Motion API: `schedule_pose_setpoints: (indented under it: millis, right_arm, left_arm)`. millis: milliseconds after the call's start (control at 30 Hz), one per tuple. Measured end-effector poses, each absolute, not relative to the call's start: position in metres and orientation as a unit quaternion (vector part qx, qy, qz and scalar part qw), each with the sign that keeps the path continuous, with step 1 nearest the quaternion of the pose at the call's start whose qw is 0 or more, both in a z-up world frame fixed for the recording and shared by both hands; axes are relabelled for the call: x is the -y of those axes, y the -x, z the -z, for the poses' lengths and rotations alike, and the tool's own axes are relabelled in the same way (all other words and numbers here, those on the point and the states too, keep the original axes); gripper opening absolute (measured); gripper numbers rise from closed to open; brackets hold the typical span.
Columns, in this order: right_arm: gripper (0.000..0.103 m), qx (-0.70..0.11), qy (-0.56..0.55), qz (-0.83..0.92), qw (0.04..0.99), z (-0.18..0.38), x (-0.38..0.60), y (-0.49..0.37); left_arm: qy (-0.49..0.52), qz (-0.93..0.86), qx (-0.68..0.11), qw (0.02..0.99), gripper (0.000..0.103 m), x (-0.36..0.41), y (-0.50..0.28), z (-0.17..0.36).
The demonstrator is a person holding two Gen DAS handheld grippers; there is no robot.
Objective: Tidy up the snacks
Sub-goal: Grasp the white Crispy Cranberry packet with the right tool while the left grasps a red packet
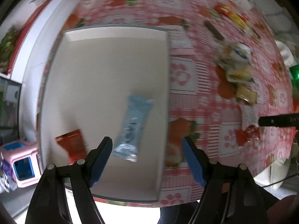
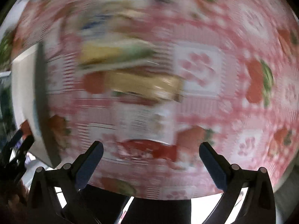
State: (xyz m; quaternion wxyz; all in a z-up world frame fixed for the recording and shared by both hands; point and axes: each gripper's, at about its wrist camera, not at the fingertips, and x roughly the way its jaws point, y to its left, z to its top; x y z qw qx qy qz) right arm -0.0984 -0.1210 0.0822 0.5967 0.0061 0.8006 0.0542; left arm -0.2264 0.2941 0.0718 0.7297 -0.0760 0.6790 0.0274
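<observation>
Both grippers are found with fingers spread wide and nothing between them. The left gripper (image 1: 147, 147) is held above the near end of a white tray (image 1: 104, 37), in which two snacks lie: a blue packet (image 1: 131, 125), set at a slant, and a red packet (image 1: 72, 143) just beside it toward the tray's left wall, partly covered by the left finger. The remaining snacks are spread over the desk (image 1: 186, 97) to the right of the tray: a heap of yellow and white packets (image 1: 236, 65), a tan packet (image 1: 244, 93), a red sachet (image 1: 246, 134), dark bars (image 1: 214, 30) and a red-yellow packet (image 1: 231, 15) farther off. The right gripper (image 2: 151, 158) is held over that group, with the tan packet (image 2: 145, 85) lying ahead of its fingers and a red-edged packet (image 2: 147, 149) nearest them. The snacks are judged light, soft film packets, slippery and easily crushed; a hold across the middle of the body, with modest pressure, is considered safer than one on a crimped end seal. The flat ones lie close against the cloth, so an edge may need to be caught. The right view is heavily smeared: no label, outline or count can be confirmed there. Fine detail is blurred in the left view as well. The far snacks are cut by the lens edge, and the contents of the heap cannot be separated.
</observation>
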Motion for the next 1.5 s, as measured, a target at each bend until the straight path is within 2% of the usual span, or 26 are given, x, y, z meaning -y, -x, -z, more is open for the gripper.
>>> schedule_pose_setpoints:
  millis: [133, 233, 367, 600, 900, 967, 1000, 1033, 1300, 1500]
  right_arm:
    - [0.103, -0.803, -0.041, -0.044, 0.593, -0.075, 0.136, 0.094]
    - [0.103, -0.799, -0.025, -0.054, 0.598, -0.072, 0.135, 0.087]
    - [0.103, -0.784, 0.044, -0.092, 0.612, -0.077, 0.126, 0.089]
    - [0.103, -0.715, 0.235, -0.194, 0.63, -0.09, 0.098, 0.12]
    - [0.103, -0.682, 0.28, -0.251, 0.627, -0.091, 0.049, 0.118]
    - [0.094, -0.684, 0.284, -0.268, 0.616, -0.088, 0.042, 0.118]
    - [0.075, -0.691, 0.284, -0.272, 0.606, -0.083, 0.035, 0.118]
    - [0.063, -0.695, 0.286, -0.271, 0.602, -0.082, 0.025, 0.126]
    - [0.063, -0.704, 0.276, -0.261, 0.6, -0.07, 0.012, 0.116]
    - [0.063, -0.765, 0.123, -0.144, 0.615, -0.065, 0.079, 0.096]
  left_arm:
    - [0.069, -0.009, -0.687, 0.723, 0.08, -0.277, 0.219, -0.07]
    - [0.061, 0.004, -0.692, 0.72, 0.08, -0.265, 0.217, -0.07]
    - [0.045, 0.022, -0.695, 0.717, 0.08, -0.25, 0.217, -0.072]
    - [0.04, 0.023, -0.705, 0.708, 0.08, -0.241, 0.22, -0.067]
    - [0.036, 0.01, -0.709, 0.704, 0.08, -0.246, 0.232, -0.069]
    - [0.036, 0.006, -0.712, 0.701, 0.08, -0.247, 0.236, -0.069]
    - [0.036, 0.005, -0.713, 0.7, 0.08, -0.247, 0.237, -0.069]
    - [0.036, 0.004, -0.714, 0.699, 0.08, -0.248, 0.238, -0.069]
    - [0.028, 0.01, -0.719, 0.695, 0.08, -0.241, 0.245, -0.068]
    - [0.01, 0.038, -0.718, 0.695, 0.08, -0.219, 0.238, -0.067]
